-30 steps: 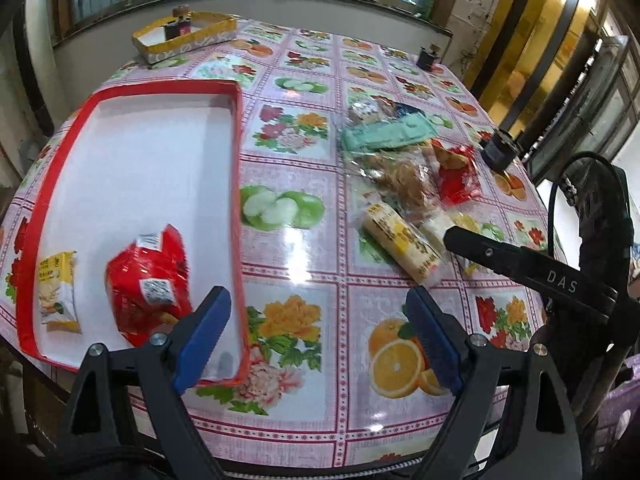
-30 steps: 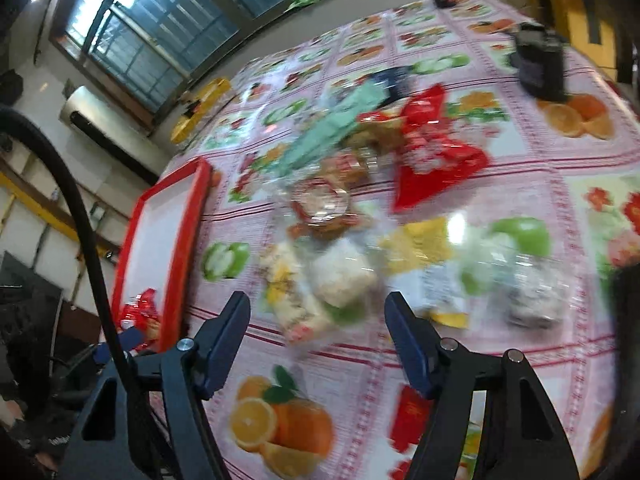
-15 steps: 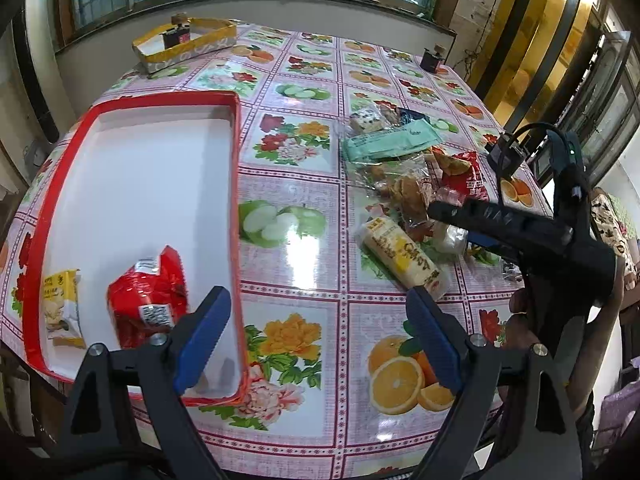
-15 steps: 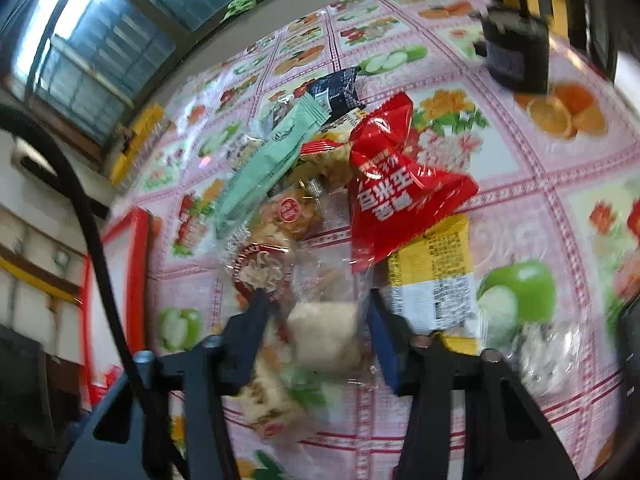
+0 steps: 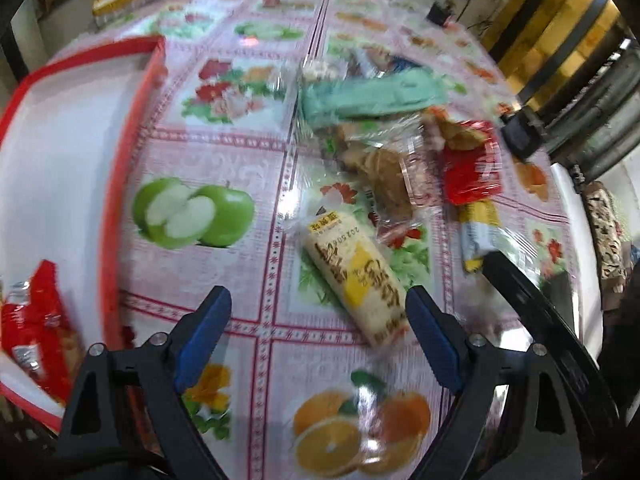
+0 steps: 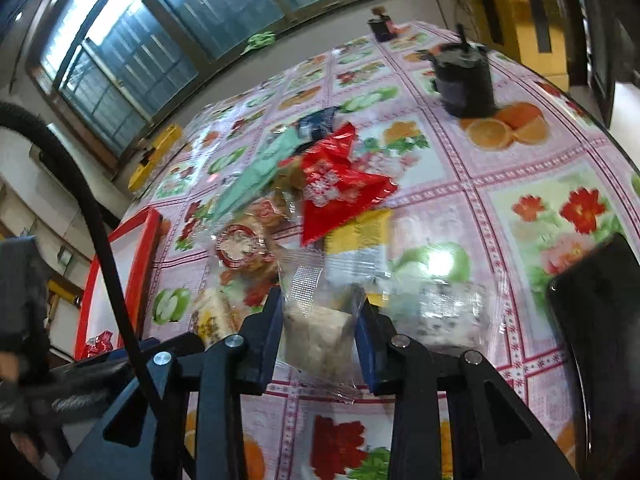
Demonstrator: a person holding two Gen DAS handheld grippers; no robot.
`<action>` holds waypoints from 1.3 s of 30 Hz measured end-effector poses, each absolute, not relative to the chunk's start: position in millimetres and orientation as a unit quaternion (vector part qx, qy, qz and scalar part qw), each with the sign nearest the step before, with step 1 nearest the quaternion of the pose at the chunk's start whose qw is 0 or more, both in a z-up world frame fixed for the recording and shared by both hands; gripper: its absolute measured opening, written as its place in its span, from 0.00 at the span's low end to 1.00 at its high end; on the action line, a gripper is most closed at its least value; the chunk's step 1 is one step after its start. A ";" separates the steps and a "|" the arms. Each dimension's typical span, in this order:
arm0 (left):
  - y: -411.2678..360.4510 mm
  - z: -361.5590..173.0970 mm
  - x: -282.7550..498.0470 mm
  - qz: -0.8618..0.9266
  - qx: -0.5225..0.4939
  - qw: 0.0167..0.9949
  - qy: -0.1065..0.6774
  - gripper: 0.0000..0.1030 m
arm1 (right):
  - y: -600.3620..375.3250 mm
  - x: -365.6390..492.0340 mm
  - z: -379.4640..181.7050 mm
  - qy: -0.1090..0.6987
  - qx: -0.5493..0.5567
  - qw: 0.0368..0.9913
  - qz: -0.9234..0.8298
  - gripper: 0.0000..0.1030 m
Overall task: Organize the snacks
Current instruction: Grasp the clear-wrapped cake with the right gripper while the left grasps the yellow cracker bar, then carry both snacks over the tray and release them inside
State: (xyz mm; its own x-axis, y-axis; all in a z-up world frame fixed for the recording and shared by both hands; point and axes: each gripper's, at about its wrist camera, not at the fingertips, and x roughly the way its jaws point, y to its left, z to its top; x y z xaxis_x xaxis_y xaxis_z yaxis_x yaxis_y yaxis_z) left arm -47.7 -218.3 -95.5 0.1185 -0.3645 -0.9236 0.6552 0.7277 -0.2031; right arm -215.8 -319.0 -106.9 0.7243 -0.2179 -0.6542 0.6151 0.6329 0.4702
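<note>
Jaws around crinkly clear-wrapped cake [image 6: 316, 332]

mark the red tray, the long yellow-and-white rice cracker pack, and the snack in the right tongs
red tray [image 5: 120, 168]: left wrist view, on its right rim.
rice cracker pack [image 5: 356, 276]: left wrist view, on the wrapper's middle.
clear-wrapped pale snack [image 6: 318, 334]: right wrist view, on the pale block, clamped between the right tongs [image 6: 318, 340].

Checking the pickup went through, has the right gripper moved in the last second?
Yes. The right gripper advanced toward the snack pile on the tablecloth and closed on the clear-wrapped pale snack.
</note>
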 end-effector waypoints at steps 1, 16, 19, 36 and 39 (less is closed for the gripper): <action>-223.0 -98.9 -46.8 -0.347 0.122 0.732 0.573 0.81 | -321.3 -215.8 -107.6 0.279 0.360 0.859 -0.235 0.32; -204.1 -105.1 -61.8 -0.304 0.174 0.794 0.497 0.34 | -306.1 -200.2 -102.9 0.290 0.317 0.875 -0.224 0.32; -189.7 -96.6 -64.5 -0.333 0.144 0.777 0.514 0.33 | -302.7 -193.9 -103.2 0.305 0.305 0.877 -0.211 0.32; -24.9 -2.1 36.8 -0.264 0.033 0.854 0.447 0.33 | -195.5 -45.0 -47.8 0.352 0.287 0.891 0.007 0.32; -17.5 -23.0 63.6 -0.249 0.032 0.847 0.468 0.33 | -188.6 -14.5 -58.3 0.372 0.278 0.885 0.004 0.32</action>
